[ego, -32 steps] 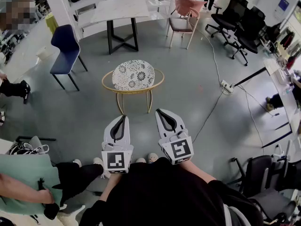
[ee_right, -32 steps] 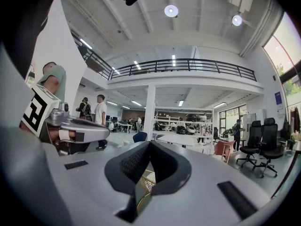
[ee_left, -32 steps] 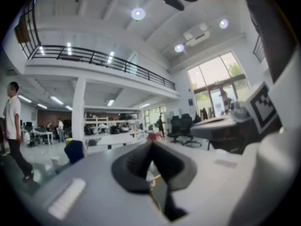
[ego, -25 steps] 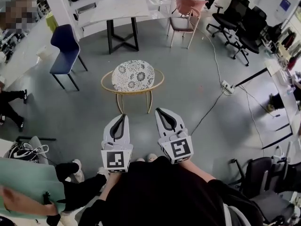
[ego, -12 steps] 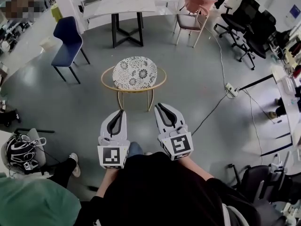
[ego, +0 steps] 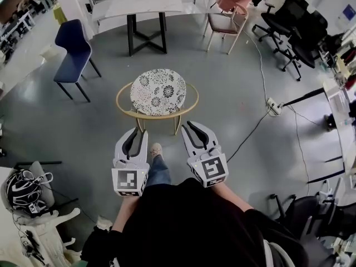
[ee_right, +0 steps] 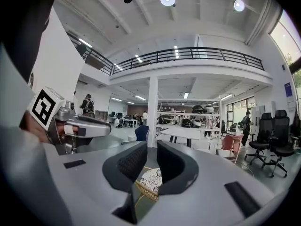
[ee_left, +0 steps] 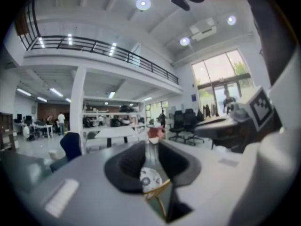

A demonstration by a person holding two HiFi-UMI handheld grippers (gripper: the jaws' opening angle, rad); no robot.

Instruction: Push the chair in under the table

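Facing: we are looking down on the round chair (ego: 157,92) with the gold wire frame and the black-and-white flowered cushion. Its gold ring is lying with the long axis left to right across the head view. We cannot tell which side is its front.
Chair place: it is standing on the grey floor (ego: 233,121), between us and the white-topped table (ego: 144,1) with black legs. It is well apart from that table, not under it.
Neighbours: a blue chair (ego: 71,43) is standing far left, and a pink chair (ego: 225,7) is standing beside the table on the right.
Left gripper (ego: 139,131): its jaws are opening, with nothing between them. The chair is showing only far off through the gap.
Right gripper (ego: 189,124): we are keeping its jaws pressed together on nothing.
Changed since half a second ago:
- Both grippers are now reaching just short of the near rim of the gold ring, closer than before.
- The left jaws, closed then, are parting.
- Our shoe (ego: 156,149) is stepping forward between the grippers.
- The chair is keeping its spot on the floor.
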